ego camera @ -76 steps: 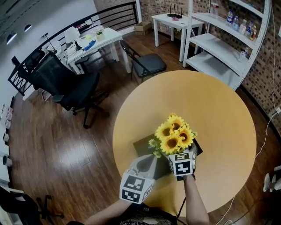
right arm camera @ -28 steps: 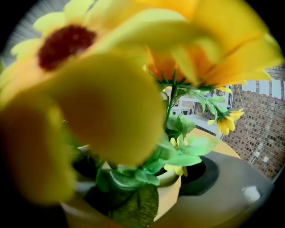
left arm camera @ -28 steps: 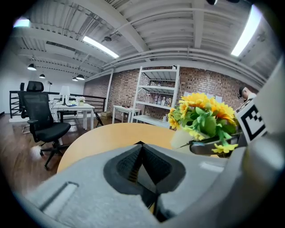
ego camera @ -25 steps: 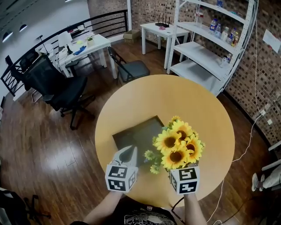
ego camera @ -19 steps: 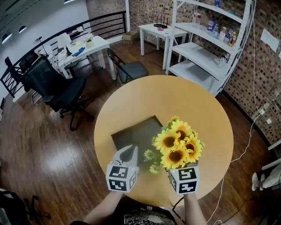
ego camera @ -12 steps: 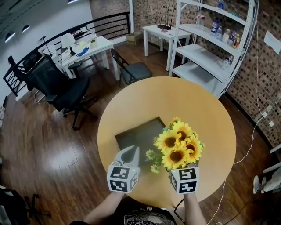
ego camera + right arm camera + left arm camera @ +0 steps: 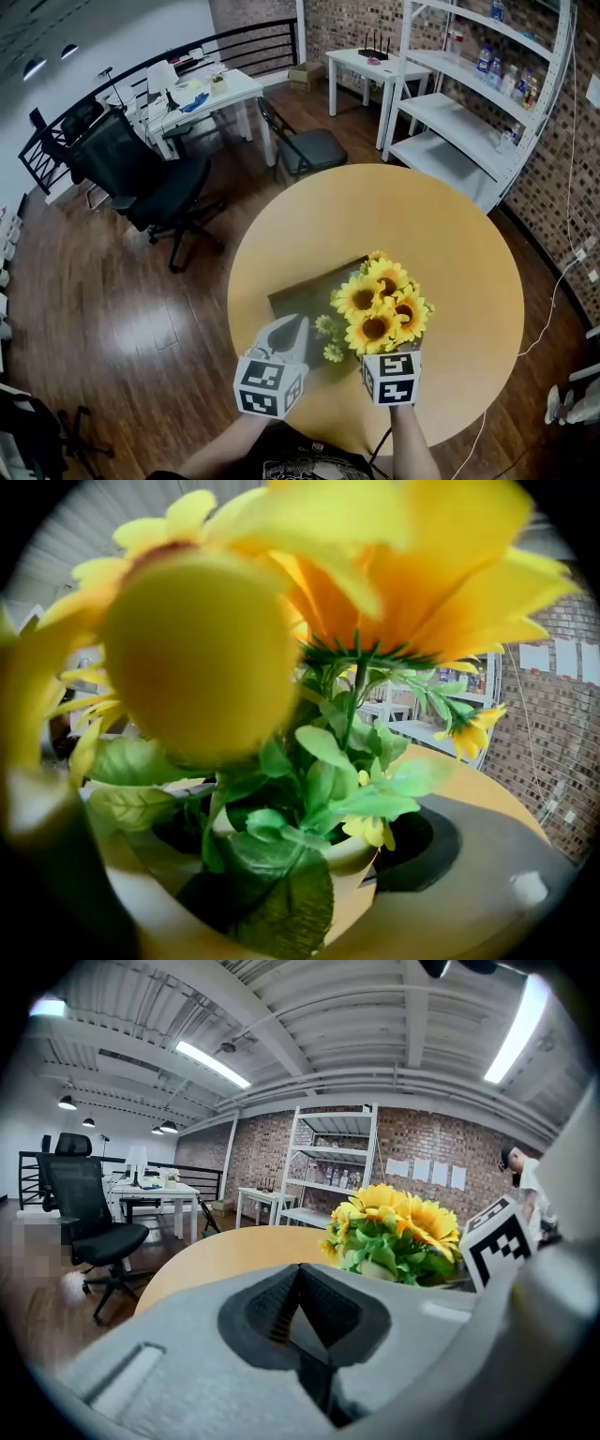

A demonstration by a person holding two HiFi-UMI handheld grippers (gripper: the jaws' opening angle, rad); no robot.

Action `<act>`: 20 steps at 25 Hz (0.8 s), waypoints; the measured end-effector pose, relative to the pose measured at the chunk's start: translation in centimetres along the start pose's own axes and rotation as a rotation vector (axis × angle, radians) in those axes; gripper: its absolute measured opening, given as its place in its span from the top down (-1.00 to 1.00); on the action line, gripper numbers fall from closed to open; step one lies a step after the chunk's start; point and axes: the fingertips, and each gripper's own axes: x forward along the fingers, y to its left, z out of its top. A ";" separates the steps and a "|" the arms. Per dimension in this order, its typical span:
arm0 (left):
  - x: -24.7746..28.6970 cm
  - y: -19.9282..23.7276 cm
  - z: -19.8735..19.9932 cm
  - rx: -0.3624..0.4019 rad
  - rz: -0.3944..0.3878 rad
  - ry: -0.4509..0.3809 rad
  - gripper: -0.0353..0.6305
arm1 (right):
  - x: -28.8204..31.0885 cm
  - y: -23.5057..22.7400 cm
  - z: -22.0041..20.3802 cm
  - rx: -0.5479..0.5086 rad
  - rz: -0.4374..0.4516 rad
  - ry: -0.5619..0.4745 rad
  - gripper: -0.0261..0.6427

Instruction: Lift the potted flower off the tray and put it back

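Observation:
The potted flower [image 7: 375, 306], a bunch of yellow sunflowers with green leaves in a cream pot [image 7: 364, 869], hangs over the right end of the dark tray [image 7: 298, 298] on the round wooden table [image 7: 450, 234]. My right gripper [image 7: 314, 878] is shut on the pot, one jaw on each side of it. In the head view the blooms hide its fingers and only its marker cube [image 7: 391, 377] shows. My left gripper [image 7: 286, 330] is shut and empty at the tray's near left corner, and the flowers [image 7: 398, 1232] show to its right.
A black office chair [image 7: 150, 183] and a folding chair [image 7: 305, 145] stand beyond the table. White shelves [image 7: 469, 103] with bottles line the brick wall at the right, and a white desk [image 7: 202, 94] stands at the back left. A person [image 7: 523, 1180] stands far right.
The right gripper has sunk a little with the potted flower, and the blooms now sit slightly closer over the tray. The left gripper has kept its place.

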 end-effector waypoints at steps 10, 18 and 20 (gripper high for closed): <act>1.8 5.1 -0.1 0.012 -0.025 0.031 0.88 | 8.9 2.7 -1.0 0.006 0.008 0.058 -0.58; 2.5 5.3 -0.3 0.039 -0.052 0.063 0.88 | 12.7 2.0 -2.6 -0.035 -0.027 0.097 -0.58; 2.7 5.3 -0.5 0.044 -0.058 0.067 0.88 | 13.3 1.8 -3.1 -0.036 -0.030 0.107 -0.58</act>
